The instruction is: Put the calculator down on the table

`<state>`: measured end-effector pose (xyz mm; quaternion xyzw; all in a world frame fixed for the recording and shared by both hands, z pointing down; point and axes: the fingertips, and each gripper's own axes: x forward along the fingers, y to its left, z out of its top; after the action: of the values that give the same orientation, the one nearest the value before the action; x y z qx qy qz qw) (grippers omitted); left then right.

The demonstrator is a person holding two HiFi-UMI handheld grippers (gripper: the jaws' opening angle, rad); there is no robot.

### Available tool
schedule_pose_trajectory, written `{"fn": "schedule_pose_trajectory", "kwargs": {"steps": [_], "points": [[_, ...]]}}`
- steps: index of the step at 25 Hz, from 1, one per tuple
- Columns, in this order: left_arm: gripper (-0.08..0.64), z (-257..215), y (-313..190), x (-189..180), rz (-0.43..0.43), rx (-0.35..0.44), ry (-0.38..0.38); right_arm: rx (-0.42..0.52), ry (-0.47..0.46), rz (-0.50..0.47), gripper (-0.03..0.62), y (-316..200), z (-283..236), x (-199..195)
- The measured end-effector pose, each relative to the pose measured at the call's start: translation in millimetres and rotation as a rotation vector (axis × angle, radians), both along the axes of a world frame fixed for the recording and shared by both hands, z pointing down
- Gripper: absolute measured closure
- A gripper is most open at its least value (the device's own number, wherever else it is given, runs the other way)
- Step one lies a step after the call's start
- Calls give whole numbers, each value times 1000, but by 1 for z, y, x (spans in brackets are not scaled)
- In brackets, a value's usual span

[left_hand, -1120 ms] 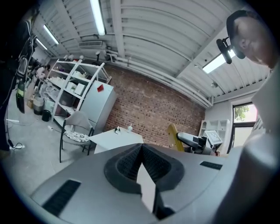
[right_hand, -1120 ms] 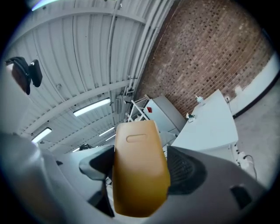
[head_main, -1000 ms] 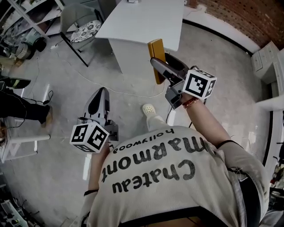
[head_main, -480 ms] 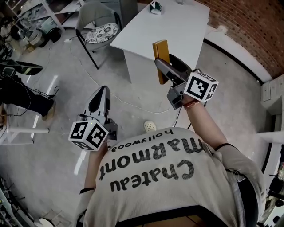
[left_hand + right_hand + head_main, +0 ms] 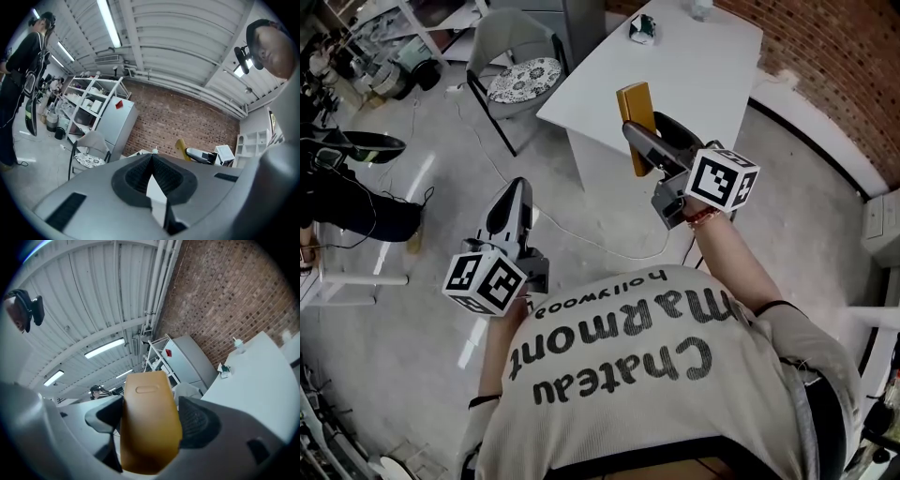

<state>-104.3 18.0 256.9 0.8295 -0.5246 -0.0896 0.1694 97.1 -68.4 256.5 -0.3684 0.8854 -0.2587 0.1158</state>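
Note:
The calculator [image 5: 637,117] shows its plain yellow-brown back [image 5: 150,420] and stands upright in my right gripper [image 5: 643,141], whose jaws are shut on its lower part [image 5: 149,441]. It hangs in the air near the front corner of the white table [image 5: 675,66], which also lies at the right of the right gripper view [image 5: 253,380]. My left gripper [image 5: 512,208] is lower at the left, over the floor, pointing away from me. Its jaws meet at the tips with nothing between them [image 5: 152,161].
A grey chair [image 5: 511,61] with a patterned cushion stands left of the table. A small green and white object [image 5: 642,28] lies on the table's far part. A brick wall [image 5: 834,56] runs at the right. White cables [image 5: 581,225] trail on the floor. A person in dark clothes [image 5: 347,202] stands at the left.
The table has come closer and more of its top shows. The right gripper with the calculator now sits nearer the table's corner. The left gripper has barely shifted.

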Motion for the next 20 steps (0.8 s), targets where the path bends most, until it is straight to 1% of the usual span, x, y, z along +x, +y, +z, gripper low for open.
{"fn": "schedule_pose_trajectory", "kwargs": {"steps": [5, 10, 17, 20], "points": [[560, 14, -23, 4, -18, -27, -2, -60, 37, -2, 212, -26, 23, 2], [560, 31, -39, 9, -20, -60, 13, -121, 42, -8, 212, -42, 51, 8], [560, 65, -57, 4, -16, -132, 30, -208, 66, 11, 212, -60, 98, 12], [560, 72, -72, 0, -7, -142, 27, -240, 71, 26, 212, -73, 115, 12]]}}
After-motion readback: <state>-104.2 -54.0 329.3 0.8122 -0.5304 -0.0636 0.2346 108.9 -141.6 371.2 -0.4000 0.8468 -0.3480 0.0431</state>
